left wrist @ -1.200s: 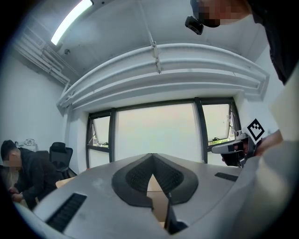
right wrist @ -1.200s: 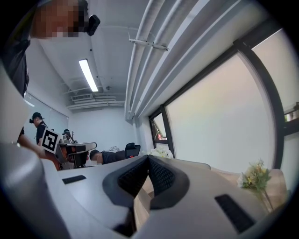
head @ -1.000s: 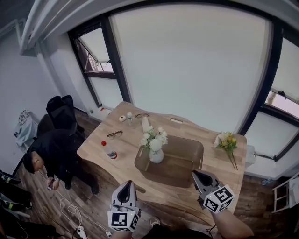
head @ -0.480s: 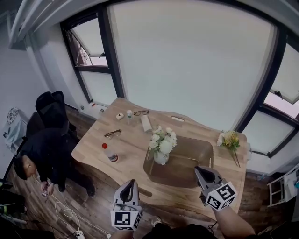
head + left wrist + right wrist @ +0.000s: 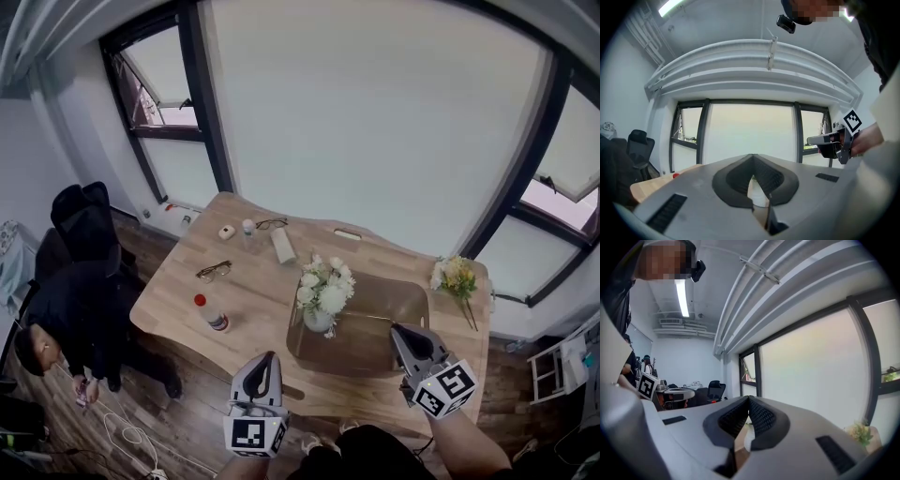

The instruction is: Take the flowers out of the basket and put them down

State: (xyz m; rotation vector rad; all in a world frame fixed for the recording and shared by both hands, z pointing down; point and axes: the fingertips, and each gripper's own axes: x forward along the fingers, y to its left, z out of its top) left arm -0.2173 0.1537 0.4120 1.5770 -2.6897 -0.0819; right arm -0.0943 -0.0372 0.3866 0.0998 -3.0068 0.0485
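Plainly nothing is being lifted yet. At the far left one person in black sits low beside one dark chair, well apart from the work. On the wooden table the left part holds clutter that has no share in the job: one red-capped bottle and two pairs of glasses, one near the bottle and one further back. The left gripper hangs just short of the table's near edge, its jaws pressed together with nothing between them. This looks like a carrying pose for the approach, not a reach. Next come the white flowers, one bunch upright in a pale vase that seems to stand at the left end of the single brown basket. That is likely the bunch left to take out. The right gripper hovers over the basket's near right corner, also closed and empty. A second bunch, the yellow flowers, lies flat on bare wood right of the basket, probably already set down.
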